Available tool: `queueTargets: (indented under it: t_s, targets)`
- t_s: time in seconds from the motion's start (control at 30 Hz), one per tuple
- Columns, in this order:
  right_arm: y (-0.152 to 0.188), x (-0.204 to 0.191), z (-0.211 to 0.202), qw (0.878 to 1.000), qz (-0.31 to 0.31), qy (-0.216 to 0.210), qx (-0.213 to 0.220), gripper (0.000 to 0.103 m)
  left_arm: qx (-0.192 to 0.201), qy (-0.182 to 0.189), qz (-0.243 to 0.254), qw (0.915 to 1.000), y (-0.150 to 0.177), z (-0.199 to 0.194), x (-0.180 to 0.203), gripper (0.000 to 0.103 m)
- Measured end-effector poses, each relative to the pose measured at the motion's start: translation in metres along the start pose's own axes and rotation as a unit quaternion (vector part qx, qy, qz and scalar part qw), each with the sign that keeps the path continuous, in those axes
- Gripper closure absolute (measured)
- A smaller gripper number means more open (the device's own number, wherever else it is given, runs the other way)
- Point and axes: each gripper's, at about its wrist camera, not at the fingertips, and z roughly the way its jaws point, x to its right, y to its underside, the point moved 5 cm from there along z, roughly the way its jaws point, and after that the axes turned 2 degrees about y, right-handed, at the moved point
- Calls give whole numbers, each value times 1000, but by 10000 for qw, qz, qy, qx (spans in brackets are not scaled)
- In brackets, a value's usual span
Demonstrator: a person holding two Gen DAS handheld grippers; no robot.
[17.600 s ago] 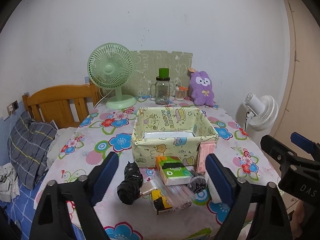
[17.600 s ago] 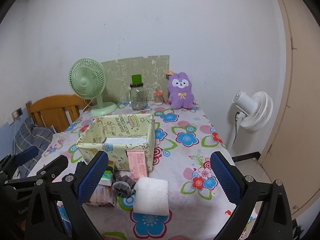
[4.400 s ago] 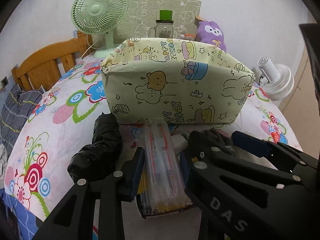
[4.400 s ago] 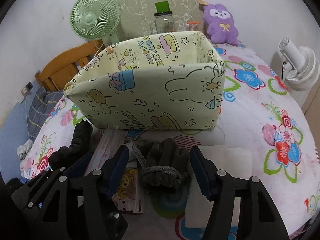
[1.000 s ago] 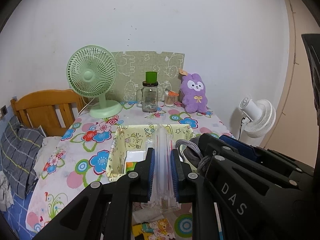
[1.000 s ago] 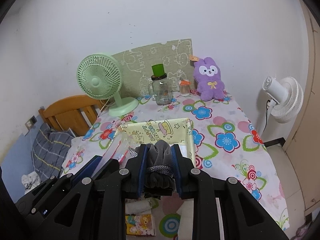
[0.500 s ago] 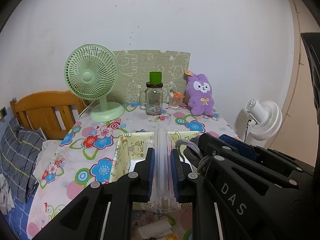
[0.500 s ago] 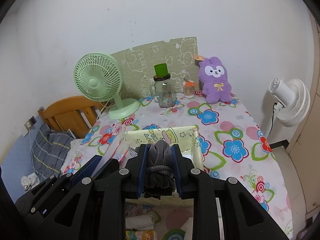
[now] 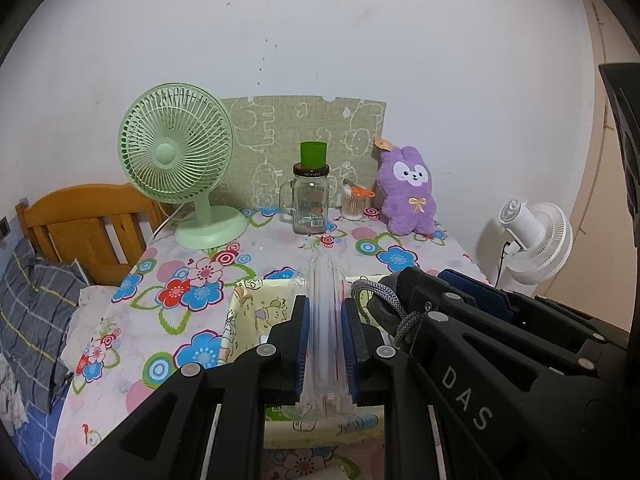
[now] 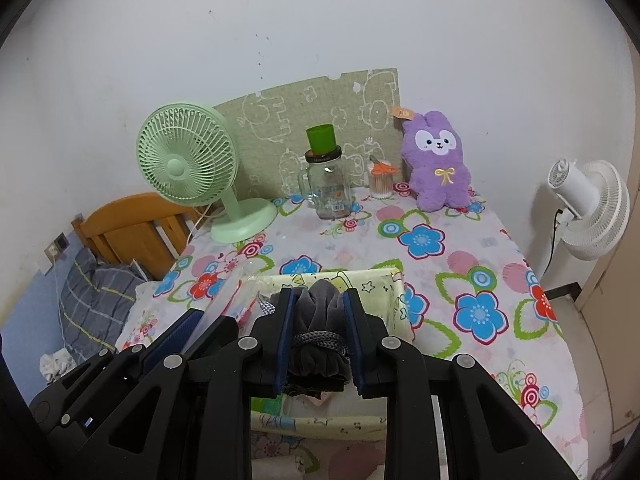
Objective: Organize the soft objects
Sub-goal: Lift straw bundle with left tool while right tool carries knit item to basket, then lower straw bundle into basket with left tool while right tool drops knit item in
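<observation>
Hovering over the box (image 10: 394, 280), left gripper (image 9: 324, 312) clamped a clear packet (image 9: 323, 344); right gripper (image 10: 319, 300) clamped a grey pouch (image 10: 320, 320).

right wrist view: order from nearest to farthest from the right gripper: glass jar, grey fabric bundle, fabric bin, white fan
1. grey fabric bundle: clamped between the jaws of the right gripper.
2. fabric bin: directly below and just ahead of the fingertips.
3. glass jar: at the back of the table, centre, green cup on top.
4. white fan: off the table, far right by the wall.
</observation>
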Motion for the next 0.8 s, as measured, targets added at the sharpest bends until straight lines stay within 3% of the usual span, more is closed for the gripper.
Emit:
queueTargets:
  t_s: [0.8]
  targets:
    - [1, 10, 60, 9992, 10, -44, -399, 76, -353, -6, -24, 9994, 7, 53, -13, 84]
